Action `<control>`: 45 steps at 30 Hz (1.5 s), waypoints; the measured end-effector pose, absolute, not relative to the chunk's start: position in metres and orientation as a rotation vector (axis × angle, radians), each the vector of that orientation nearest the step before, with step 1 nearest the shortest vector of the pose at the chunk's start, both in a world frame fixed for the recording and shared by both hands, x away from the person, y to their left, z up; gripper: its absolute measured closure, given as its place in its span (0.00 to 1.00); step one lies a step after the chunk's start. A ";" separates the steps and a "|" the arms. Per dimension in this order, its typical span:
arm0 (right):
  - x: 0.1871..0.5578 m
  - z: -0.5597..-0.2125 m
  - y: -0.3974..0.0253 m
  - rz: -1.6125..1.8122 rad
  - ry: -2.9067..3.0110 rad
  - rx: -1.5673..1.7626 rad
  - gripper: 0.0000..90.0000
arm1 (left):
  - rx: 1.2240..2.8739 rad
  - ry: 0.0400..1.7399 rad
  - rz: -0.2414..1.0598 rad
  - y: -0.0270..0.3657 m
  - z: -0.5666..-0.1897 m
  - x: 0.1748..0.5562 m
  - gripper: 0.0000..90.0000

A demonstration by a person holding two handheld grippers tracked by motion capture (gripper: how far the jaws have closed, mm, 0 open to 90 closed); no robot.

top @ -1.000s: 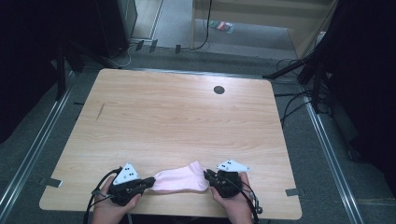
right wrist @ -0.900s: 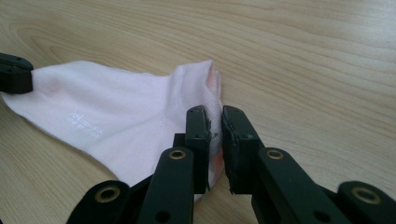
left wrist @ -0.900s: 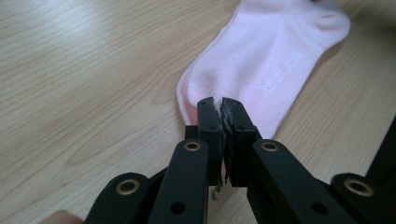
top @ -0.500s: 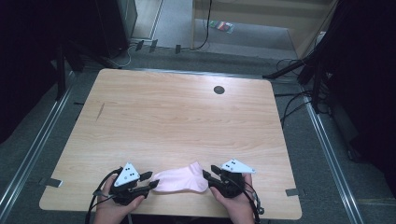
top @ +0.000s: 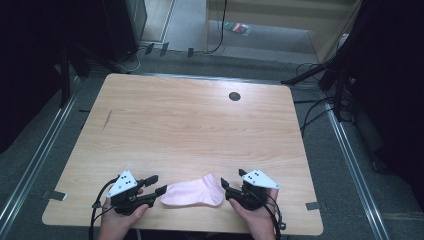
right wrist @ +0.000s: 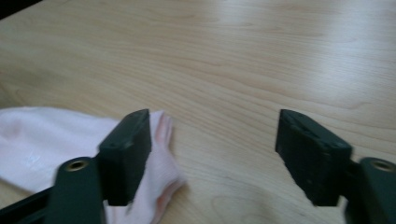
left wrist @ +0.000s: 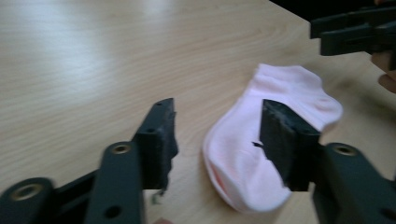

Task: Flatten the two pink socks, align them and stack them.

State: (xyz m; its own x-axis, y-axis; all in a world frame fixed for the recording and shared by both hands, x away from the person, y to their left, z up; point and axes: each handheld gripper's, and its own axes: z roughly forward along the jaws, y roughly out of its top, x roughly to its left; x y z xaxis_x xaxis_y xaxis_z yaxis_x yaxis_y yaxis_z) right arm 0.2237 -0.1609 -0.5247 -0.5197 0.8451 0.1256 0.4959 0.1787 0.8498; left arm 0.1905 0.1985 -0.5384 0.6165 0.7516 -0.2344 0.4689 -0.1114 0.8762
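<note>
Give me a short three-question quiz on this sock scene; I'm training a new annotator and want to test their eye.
1. True or false: the left gripper is shut on the pink sock.
2. Where on the table does the sock lie? A) far edge, by the round hole B) near edge, between both grippers C) left corner
3. In the right gripper view, which of the right gripper fingers overlaps the sock: the one at left or at right?

Key: 1. False; its fingers are spread, with the sock's end between them. 2. B. 3. The finger at left.
</note>
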 end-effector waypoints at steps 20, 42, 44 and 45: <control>0.245 -0.526 -0.216 1.240 1.978 1.465 0.13 | 1.677 1.216 0.380 0.244 -0.540 0.207 0.00; 0.244 -0.533 -0.270 1.191 1.908 1.505 0.13 | 1.623 1.355 0.449 0.289 -0.547 0.215 0.00; 0.244 -0.534 -0.276 1.186 1.899 1.517 0.13 | 1.621 1.364 0.463 0.293 -0.547 0.215 0.00; 0.244 -0.535 -0.279 1.185 1.899 1.515 0.13 | 1.618 1.369 0.468 0.295 -0.547 0.215 0.00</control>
State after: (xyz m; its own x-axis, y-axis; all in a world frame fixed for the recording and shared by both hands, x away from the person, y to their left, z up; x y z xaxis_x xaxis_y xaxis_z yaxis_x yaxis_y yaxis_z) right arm 0.2440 -0.2793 -0.5350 -0.3070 0.9364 0.1700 0.5640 0.0351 0.8250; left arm 0.2148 0.2945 -0.5468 0.3045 0.9136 -0.2695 0.5576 0.0584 0.8281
